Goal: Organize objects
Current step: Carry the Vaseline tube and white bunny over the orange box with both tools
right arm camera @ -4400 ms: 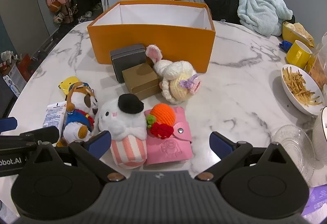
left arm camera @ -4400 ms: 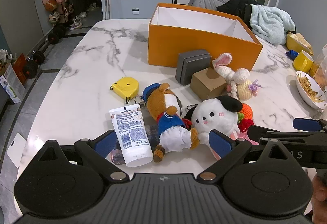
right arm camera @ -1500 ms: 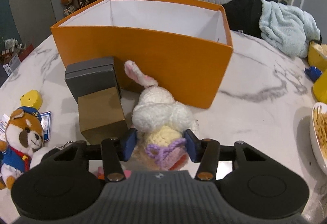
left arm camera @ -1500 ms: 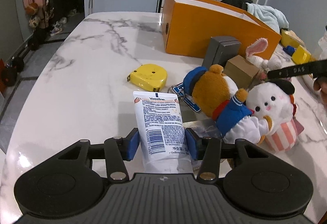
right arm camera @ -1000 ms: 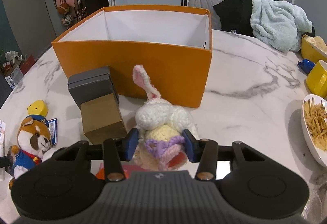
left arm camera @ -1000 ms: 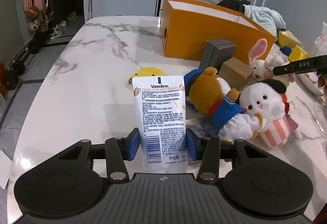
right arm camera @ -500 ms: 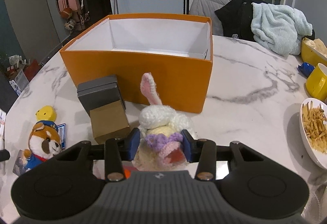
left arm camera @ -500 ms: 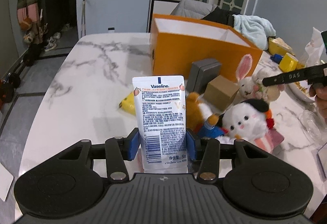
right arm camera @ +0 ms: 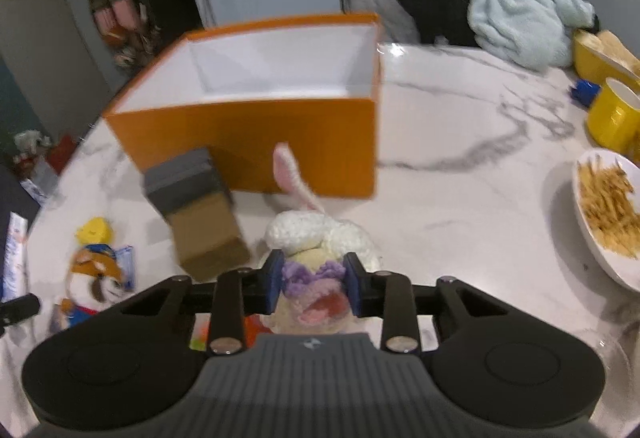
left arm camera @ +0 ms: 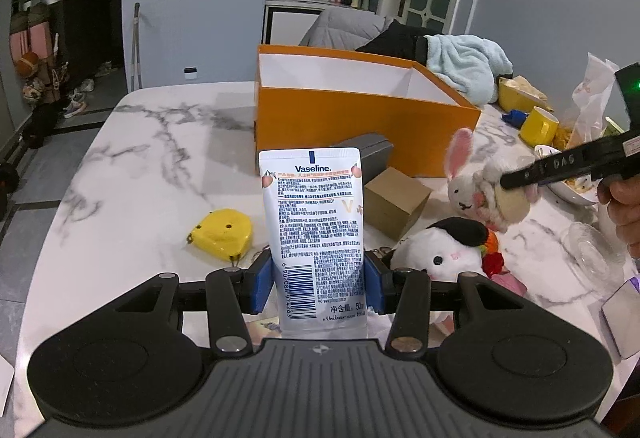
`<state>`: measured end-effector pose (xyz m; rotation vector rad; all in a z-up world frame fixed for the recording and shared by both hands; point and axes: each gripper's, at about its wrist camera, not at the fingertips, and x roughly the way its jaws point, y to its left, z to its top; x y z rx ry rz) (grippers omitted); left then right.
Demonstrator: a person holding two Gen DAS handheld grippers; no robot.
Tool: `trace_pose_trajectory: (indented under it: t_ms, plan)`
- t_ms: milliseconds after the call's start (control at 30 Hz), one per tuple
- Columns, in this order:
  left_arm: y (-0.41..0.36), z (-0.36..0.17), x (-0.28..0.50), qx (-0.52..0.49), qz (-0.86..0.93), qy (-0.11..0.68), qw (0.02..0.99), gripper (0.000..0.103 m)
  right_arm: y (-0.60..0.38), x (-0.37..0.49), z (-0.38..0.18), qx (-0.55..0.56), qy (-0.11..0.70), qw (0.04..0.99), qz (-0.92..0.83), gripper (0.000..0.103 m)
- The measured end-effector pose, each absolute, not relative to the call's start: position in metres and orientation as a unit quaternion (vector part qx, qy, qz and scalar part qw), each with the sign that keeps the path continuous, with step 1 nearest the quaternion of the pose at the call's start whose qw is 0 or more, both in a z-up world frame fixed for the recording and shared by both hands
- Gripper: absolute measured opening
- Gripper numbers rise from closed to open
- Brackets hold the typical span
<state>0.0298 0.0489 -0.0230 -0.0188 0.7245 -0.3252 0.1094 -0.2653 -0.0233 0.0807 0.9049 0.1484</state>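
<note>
My left gripper point(left arm camera: 318, 284) is shut on a white Vaseline tube point(left arm camera: 314, 222) and holds it upright above the marble table point(left arm camera: 152, 166). My right gripper point(right arm camera: 314, 286) is shut on a crocheted white bunny point(right arm camera: 320, 234), lifted off the table; it also shows in the left wrist view point(left arm camera: 476, 190). The open orange box point(left arm camera: 360, 118) with a white inside stands beyond both, and shows in the right wrist view point(right arm camera: 260, 110).
On the table lie a yellow tape measure point(left arm camera: 222, 232), a grey box point(left arm camera: 370, 152), a brown box point(left arm camera: 396, 200), a white plush with black cap point(left arm camera: 444, 250), a fox plush point(right arm camera: 90, 278). A bowl of fries point(right arm camera: 608, 210) and yellow mug point(right arm camera: 614, 114) sit right.
Both grippers have risen with their loads: the tube and the bunny are higher above the table and nearer the orange box. The right view is blurred from motion.
</note>
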Motion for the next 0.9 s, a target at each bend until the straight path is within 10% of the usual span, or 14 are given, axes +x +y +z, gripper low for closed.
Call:
trace_pose_trajectory:
  t_ms: [100,167,300,900]
  plan:
    - [0.046,-0.026,0.030,-0.011,-0.162,0.355,0.921,0.054,-0.267,0.113,-0.036,0.034,0.467,0.880,0.079,0.045]
    - [0.045,-0.028,0.029,-0.012,-0.165,0.357,0.920,0.054,-0.263,0.113,-0.041,0.014,0.470,0.880,0.067,0.074]
    - [0.047,-0.030,0.031,-0.016,-0.163,0.359,0.919,0.054,-0.254,0.114,-0.036,-0.019,0.440,0.896,0.053,0.079]
    - [0.047,-0.028,0.028,-0.014,-0.163,0.359,0.919,0.054,-0.239,0.134,-0.067,-0.087,0.457,0.884,0.052,0.069]
